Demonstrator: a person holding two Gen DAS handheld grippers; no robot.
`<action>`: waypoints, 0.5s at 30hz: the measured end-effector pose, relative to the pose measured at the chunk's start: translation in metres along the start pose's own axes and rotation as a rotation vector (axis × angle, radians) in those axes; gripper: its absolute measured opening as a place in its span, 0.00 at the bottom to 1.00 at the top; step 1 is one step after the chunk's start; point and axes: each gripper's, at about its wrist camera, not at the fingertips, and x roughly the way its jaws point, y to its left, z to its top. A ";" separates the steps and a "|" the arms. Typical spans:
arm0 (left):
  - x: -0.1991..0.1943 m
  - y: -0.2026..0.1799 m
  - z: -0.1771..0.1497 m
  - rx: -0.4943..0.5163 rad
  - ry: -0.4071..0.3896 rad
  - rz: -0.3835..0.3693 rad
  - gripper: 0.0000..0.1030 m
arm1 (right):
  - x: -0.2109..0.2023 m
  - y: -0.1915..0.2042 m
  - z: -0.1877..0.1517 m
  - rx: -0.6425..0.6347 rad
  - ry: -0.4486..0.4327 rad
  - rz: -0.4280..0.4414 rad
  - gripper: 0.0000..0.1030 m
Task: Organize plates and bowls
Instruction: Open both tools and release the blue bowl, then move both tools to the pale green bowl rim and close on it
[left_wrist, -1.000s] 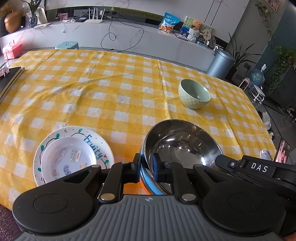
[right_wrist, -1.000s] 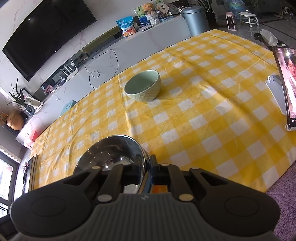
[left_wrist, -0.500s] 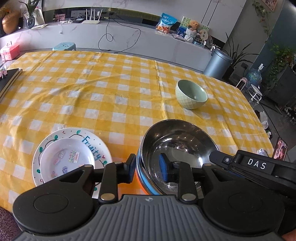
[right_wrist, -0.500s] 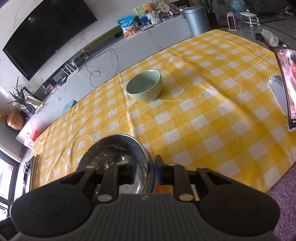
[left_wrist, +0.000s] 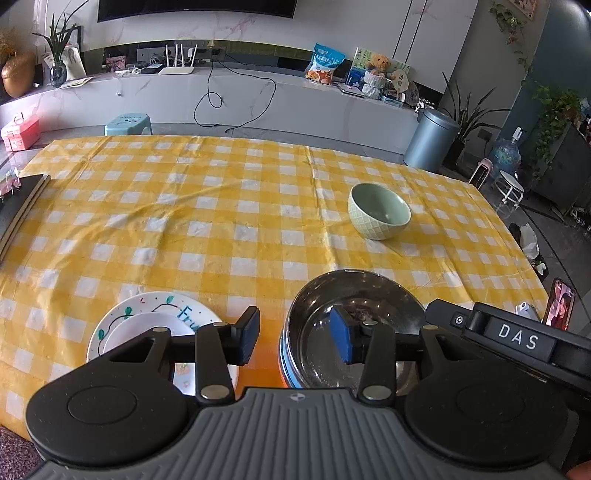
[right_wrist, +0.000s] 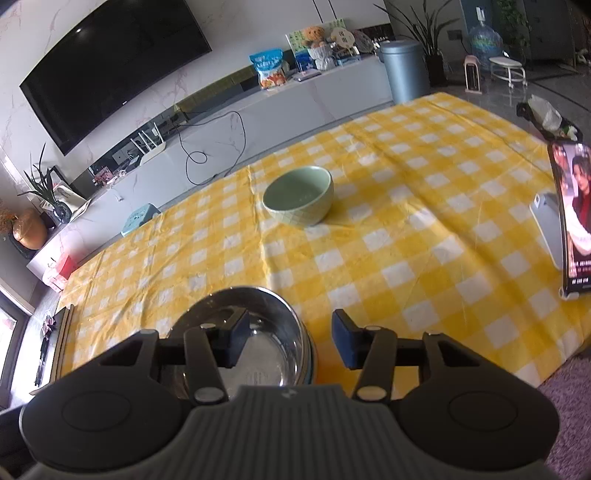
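Note:
A steel bowl (left_wrist: 354, 306) with a blue and orange outside stands near the table's front edge. My left gripper (left_wrist: 293, 338) straddles its left rim, jaws opening, pads clear of the rim. My right gripper (right_wrist: 288, 339) straddles the steel bowl (right_wrist: 258, 332) at its right rim, jaws also opening and not pressing. A pale green bowl (left_wrist: 378, 216) (right_wrist: 299, 201) sits further back on the cloth. Left of the steel bowl lies a white plate (left_wrist: 155, 317) with drawn leaves and lettering, a smaller white dish stacked on it, partly hidden by my left gripper.
The table wears a yellow and white checked cloth (left_wrist: 221, 221). A phone on a stand (right_wrist: 570, 218) is at the right edge. A dark flat book (left_wrist: 18, 206) lies at the left edge. Beyond the table are a low white counter and a grey bin (left_wrist: 430, 142).
Both grippers were shut on the steel bowl's rim and have let go, their jaws spreading apart. The bowl now rests on the table. Both views have tilted up a little.

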 end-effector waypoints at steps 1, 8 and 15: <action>0.000 0.000 0.003 0.004 -0.004 -0.001 0.47 | -0.001 0.001 0.002 -0.008 -0.006 0.001 0.50; 0.001 -0.006 0.031 0.048 -0.020 -0.011 0.49 | -0.004 0.007 0.017 -0.053 -0.042 0.026 0.64; 0.016 -0.014 0.061 0.086 0.033 -0.060 0.52 | 0.008 0.008 0.038 -0.061 -0.025 0.026 0.71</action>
